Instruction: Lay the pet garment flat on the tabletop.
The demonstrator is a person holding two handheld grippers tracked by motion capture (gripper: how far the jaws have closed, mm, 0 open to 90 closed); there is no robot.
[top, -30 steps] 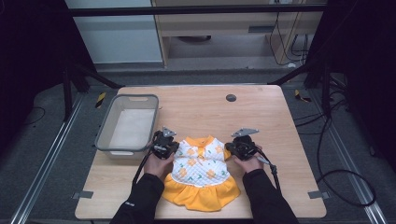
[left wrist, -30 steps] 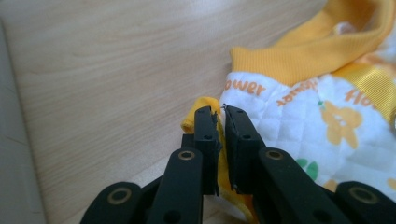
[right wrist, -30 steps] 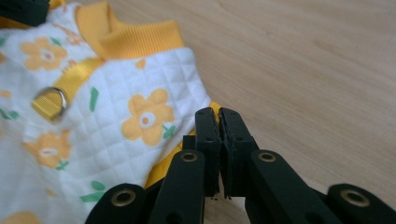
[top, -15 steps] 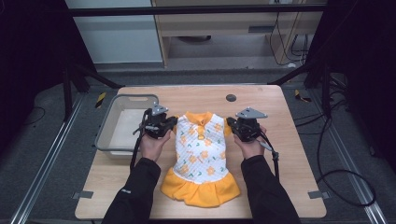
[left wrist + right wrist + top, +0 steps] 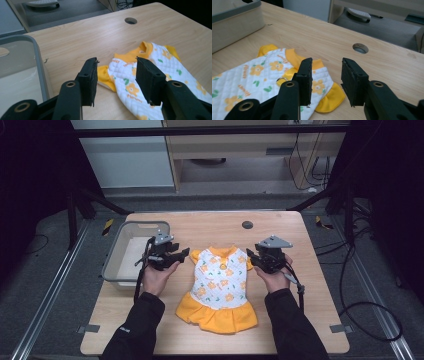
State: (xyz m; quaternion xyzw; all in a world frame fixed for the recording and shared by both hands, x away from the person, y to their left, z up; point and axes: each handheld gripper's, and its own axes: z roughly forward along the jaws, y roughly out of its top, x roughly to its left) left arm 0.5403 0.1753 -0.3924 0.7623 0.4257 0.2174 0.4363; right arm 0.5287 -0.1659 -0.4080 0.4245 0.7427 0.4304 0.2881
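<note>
Quilted white cotton with orange flowers and orange trim: one small dress (image 5: pixel 220 285) lies flat and face up on the tabletop (image 5: pixel 280 227), collar away from the person, skirt toward them. It sits between the two tools, which suggests it is spread for folding or for a two-point pickup.

Left tool (image 5: pixel 176 257): jaws wide apart, holding nothing. It hovers just beside the dress's near sleeve; in the left gripper view that orange sleeve (image 5: pixel 106 77) lies directly ahead between the jaws, not touched.

Right tool (image 5: pixel 256 259): jaws likewise wide and empty, poised just beside the opposite sleeve (image 5: pixel 329 96), which lies below and ahead of its jaws. The mirrored stance reads as preparation to take both sleeves or shoulders together.

Count: one dress, two sleeves, two tools, one grey plastic bin (image 5: pixel 114 265) outboard of the left tool, apparently empty, and one round cable hole (image 5: pixel 247 225) in the tabletop beyond the collar.
</note>
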